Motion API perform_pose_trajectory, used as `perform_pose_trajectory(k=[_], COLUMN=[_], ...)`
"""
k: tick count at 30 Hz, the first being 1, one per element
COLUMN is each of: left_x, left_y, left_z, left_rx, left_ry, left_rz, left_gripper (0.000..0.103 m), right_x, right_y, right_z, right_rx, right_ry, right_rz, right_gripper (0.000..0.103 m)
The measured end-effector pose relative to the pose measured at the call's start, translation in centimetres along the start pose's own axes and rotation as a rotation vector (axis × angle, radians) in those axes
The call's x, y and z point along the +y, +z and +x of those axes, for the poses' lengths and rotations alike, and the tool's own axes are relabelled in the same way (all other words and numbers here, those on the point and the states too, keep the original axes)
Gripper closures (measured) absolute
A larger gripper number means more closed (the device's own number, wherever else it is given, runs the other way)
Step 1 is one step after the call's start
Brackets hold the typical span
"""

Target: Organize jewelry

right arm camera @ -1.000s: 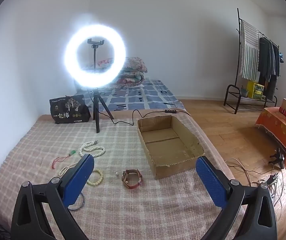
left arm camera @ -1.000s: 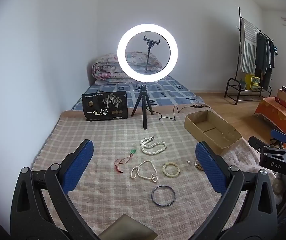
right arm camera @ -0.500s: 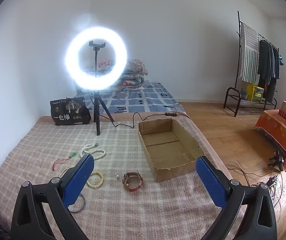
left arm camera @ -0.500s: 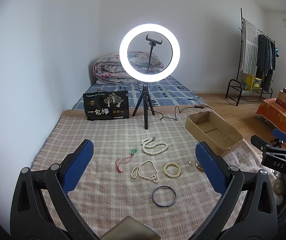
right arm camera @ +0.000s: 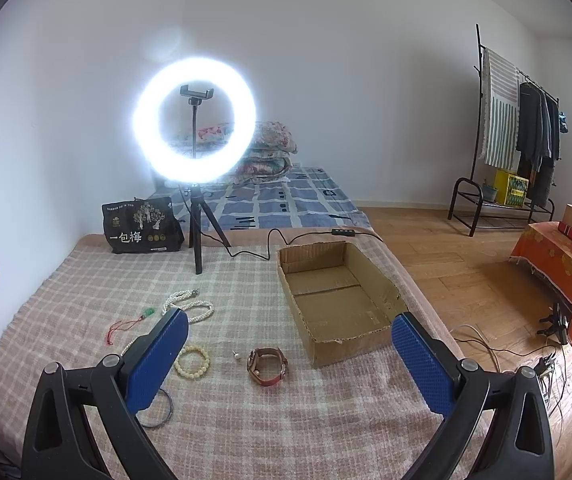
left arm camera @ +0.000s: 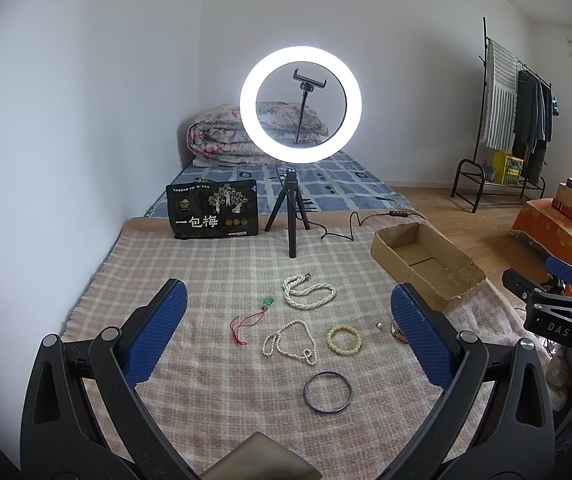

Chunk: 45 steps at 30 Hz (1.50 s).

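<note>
Jewelry lies on a plaid blanket (left arm camera: pixel 213 272): a thick pearl necklace (left arm camera: pixel 309 291), a thin pearl necklace (left arm camera: pixel 289 343), a cream bead bracelet (left arm camera: pixel 344 340), a dark bangle (left arm camera: pixel 328 393), a green pendant on red cord (left arm camera: pixel 250 320) and a small pearl earring (right arm camera: pixel 237 356). A brown leather watch (right arm camera: pixel 267 366) lies near an empty cardboard box (right arm camera: pixel 338 296). My left gripper (left arm camera: pixel 286 336) is open and empty above the jewelry. My right gripper (right arm camera: pixel 290 360) is open and empty above the watch, left of the box's near end.
A lit ring light on a tripod (left arm camera: pixel 294 216) stands at the blanket's far side, its cable (right arm camera: pixel 269 240) running right. A black printed bag (left arm camera: pixel 213 214) leans beside it. A bed with a folded quilt (left arm camera: pixel 225 136) is behind. A clothes rack (right arm camera: pixel 518 128) stands far right.
Both views shift slightly; the scene sits a little lower and further right in the frames. Both grippers stay open and no jewelry has moved.
</note>
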<state>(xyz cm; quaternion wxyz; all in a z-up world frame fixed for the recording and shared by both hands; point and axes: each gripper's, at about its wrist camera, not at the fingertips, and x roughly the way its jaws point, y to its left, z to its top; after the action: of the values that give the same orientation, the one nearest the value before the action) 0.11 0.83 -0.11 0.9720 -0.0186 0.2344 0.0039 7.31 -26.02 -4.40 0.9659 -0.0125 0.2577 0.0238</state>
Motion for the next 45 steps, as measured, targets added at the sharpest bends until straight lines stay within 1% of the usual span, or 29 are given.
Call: perform_pose_trajectory(k=[8, 14, 15, 44, 45], left_x=[0.46, 0.06, 0.4, 0.47, 0.42], left_y=[0.03, -0.05, -0.01, 0.04, -0.54], left_z=[0.29, 0.43, 0.17, 0.22, 0.52], left_rx=[0.0, 0.001, 0.001, 0.006, 0.005], left_ry=[-0.001, -0.002, -0.001, -0.006, -0.004], left_rz=[0.001, 0.005, 0.002, -0.011, -0.011], left_gripper=[0.0, 0.0, 0.0, 0.0, 0.0], right_x=[0.17, 0.06, 0.27, 0.56, 0.57], right_y=[0.32, 0.59, 0.08, 0.19, 0.2], right_z=[0.14, 0.4, -0.09, 0.02, 0.02], right_rx=[-0.001, -0.002, -0.004, -0.002, -0.001], right_ry=[-0.004, -0.005, -0.003, -0.001, -0.001], right_rz=[-0.005, -0.006, -0.005, -0.007, -0.008], right_gripper=[0.0, 0.0, 0.0, 0.0, 0.0])
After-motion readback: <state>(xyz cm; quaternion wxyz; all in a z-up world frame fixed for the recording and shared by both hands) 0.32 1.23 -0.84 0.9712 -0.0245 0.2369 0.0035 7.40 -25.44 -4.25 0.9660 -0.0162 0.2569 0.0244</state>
